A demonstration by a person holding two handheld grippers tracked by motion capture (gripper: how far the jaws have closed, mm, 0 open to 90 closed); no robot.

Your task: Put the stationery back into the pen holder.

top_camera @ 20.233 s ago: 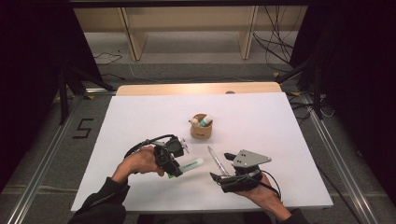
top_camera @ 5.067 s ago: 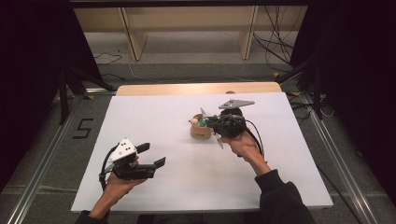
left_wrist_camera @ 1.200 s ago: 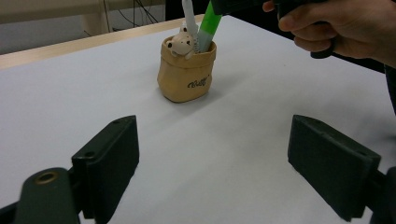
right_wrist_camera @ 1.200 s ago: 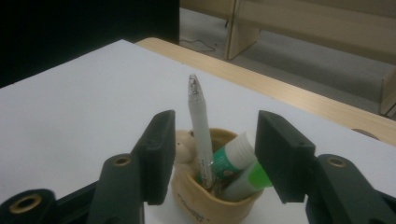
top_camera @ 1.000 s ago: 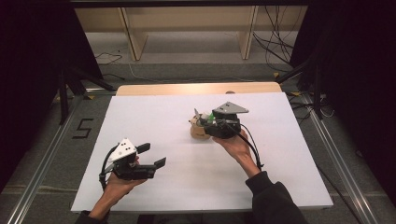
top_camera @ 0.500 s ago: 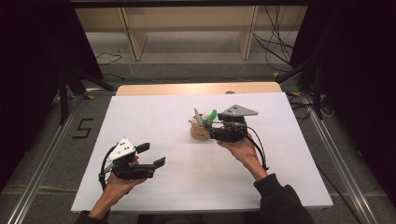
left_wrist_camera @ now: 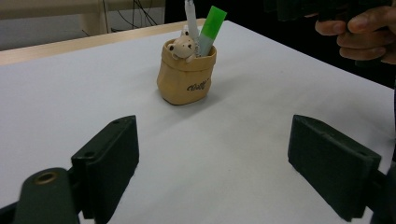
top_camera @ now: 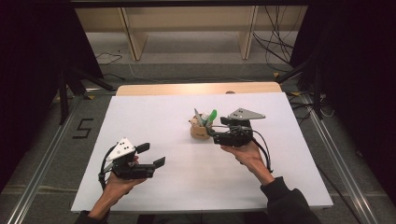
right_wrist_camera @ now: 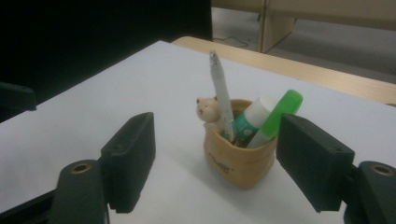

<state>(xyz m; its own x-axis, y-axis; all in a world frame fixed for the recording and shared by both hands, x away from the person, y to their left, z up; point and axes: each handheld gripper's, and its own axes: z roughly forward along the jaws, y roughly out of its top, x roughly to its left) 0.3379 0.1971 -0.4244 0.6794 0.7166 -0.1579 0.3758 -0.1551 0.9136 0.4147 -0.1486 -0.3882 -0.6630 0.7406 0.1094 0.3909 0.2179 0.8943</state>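
The small tan pouch-shaped holder (top_camera: 200, 131) with a bear figure on its rim stood near the middle of the white table (top_camera: 154, 116), and it already held three things upright: a pen (right_wrist_camera: 222, 100), a green marker (right_wrist_camera: 276, 117) and a white stick with a teal label (right_wrist_camera: 250, 120). The table around it lay bare, so the job of loading the holder looked complete, or nearly so; no loose item remained in sight to be picked up.

The right gripper (top_camera: 217, 136) sat just beside the holder on its right, at about the holder's height. Its jaws had just been opening and stood wide, with nothing pressed between them; in the right gripper view the marker leaned close to one jaw but was free of it, resting in the holder. That suggested the marker was the last piece let go.

The left gripper (top_camera: 154, 155) hovered well apart, near the front left of the table, its jaws spread wide and empty, pointed toward the holder. What seemed left was for the right hand to draw clear.
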